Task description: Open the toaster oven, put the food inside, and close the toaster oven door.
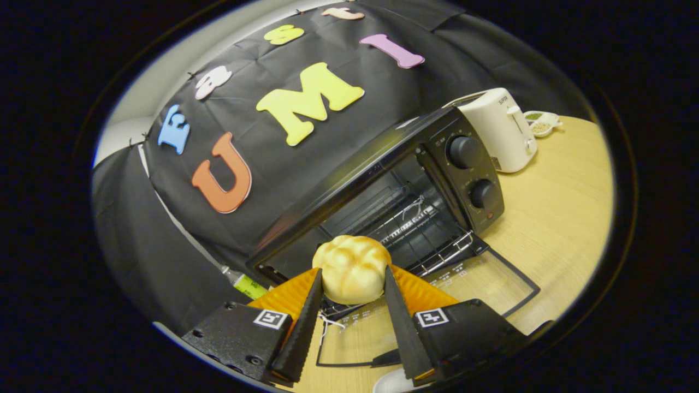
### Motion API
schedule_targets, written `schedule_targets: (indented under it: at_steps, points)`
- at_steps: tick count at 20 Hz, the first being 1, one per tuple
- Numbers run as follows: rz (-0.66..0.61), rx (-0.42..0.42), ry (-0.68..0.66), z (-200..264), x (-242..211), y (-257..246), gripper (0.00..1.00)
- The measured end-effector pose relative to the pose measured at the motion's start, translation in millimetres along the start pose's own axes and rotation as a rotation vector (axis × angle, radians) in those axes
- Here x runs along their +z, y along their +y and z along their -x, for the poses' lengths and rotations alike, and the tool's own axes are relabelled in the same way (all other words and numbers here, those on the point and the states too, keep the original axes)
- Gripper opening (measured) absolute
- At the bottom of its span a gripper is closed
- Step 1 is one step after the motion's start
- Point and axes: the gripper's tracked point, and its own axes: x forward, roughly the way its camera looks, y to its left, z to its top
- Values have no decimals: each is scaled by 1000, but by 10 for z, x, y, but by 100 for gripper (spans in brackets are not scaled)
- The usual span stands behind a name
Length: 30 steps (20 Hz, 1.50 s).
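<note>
Toaster oven [382, 191], one black metal box with two round knobs [464, 152], stands on the pale wooden worktop [557, 218], its glass door [480, 278] dropped flat and one wire rack [420, 229] inside. One golden round bun [352, 268] is clamped between the fingers of the hand-held gripper [352, 284], just before the opening. One cream pop-up toaster [499, 131] stands beyond the oven, beside one small white dish [542, 123].

The tool [352, 275] has black blocks with square markers.
</note>
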Motion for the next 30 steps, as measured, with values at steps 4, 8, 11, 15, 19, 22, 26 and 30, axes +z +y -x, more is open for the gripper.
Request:
schedule_targets:
  at_steps: [4, 8, 11, 15, 19, 22, 26, 30]
  points:
    - [-55, -22, -31, -273, 226, -18, 71]
    - [-110, -39, 1, -486, 179, -102, 71]
    - [-117, -27, 5, -464, 147, -85, 79]
    - [-81, -40, 13, -456, 155, -82, 100]
    - [-36, -103, 80, -246, 90, -147, 100]
    - [-5, -129, 102, -16, 98, -106, 100]
    - [94, -253, 193, 243, -35, -327, 100]
    - [138, -312, 272, 458, -149, -455, 100]
